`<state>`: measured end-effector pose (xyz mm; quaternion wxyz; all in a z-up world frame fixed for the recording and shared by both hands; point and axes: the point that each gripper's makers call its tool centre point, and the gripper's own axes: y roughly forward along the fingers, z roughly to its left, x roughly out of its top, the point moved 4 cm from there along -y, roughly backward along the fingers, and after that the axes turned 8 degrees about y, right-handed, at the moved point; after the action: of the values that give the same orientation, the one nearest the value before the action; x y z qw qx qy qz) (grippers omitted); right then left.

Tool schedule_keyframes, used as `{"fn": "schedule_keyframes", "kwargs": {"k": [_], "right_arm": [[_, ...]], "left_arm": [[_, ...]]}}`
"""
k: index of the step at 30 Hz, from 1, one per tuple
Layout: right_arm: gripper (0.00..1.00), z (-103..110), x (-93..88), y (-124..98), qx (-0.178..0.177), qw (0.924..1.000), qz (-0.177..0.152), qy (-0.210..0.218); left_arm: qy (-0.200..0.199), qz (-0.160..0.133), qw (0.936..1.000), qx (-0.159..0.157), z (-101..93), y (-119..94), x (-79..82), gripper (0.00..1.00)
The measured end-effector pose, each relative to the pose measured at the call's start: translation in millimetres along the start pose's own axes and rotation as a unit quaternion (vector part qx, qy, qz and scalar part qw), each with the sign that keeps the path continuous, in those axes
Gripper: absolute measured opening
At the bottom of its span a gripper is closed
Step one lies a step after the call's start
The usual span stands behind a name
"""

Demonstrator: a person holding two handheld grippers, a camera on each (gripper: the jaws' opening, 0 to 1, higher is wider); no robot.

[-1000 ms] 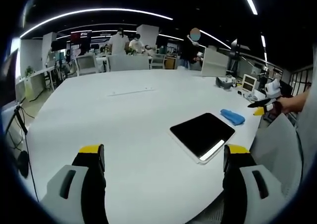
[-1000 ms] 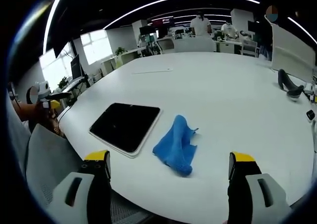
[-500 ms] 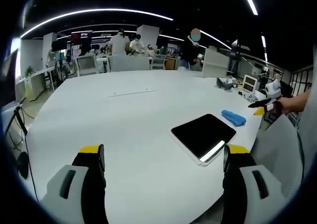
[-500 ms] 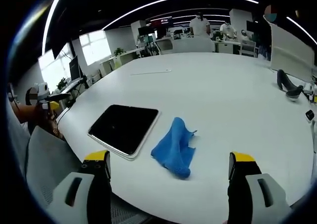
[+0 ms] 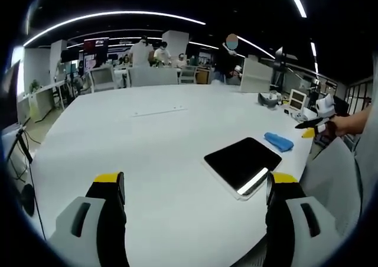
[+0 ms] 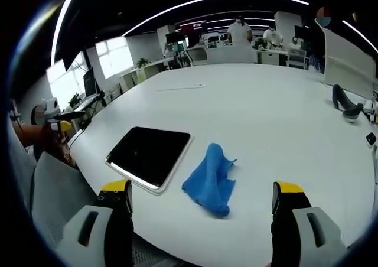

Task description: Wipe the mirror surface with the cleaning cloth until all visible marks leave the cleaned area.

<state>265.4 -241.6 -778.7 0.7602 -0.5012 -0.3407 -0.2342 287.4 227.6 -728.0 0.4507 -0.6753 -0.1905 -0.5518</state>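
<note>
both tools hold nothing, jaws wide. the right tool (image 6: 201, 211) hovers over the tabletop (image 6: 266, 119) edge with the cloth (image 6: 210, 181) just ahead between its jaws, crumpled in a soft heap, and the mirror (image 6: 149, 155) flat just beside it to the left. the left tool (image 5: 195, 205) has the mirror (image 5: 243, 162) ahead to its right, the cloth (image 5: 278, 140) beyond. the cloth looks light and limp; pinch its raised fold. the mirror is thin, likely slippery and fragile. nothing blocks the reach; a dark object (image 6: 344, 101) lies well apart.

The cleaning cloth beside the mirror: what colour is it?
Blue. The cleaning cloth shows best in the right gripper view.
</note>
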Motion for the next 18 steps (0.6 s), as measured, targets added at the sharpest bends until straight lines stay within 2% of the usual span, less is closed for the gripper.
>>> {"fn": "schedule_keyframes", "kwargs": {"k": [18], "right_arm": [[0.98, -1, 13.0, -1, -0.002, 1.0000, -0.009, 0.003]], "left_arm": [[-0.002, 0.002, 1.0000, -0.001, -3.5, 1, 0.1, 0.99]]}}
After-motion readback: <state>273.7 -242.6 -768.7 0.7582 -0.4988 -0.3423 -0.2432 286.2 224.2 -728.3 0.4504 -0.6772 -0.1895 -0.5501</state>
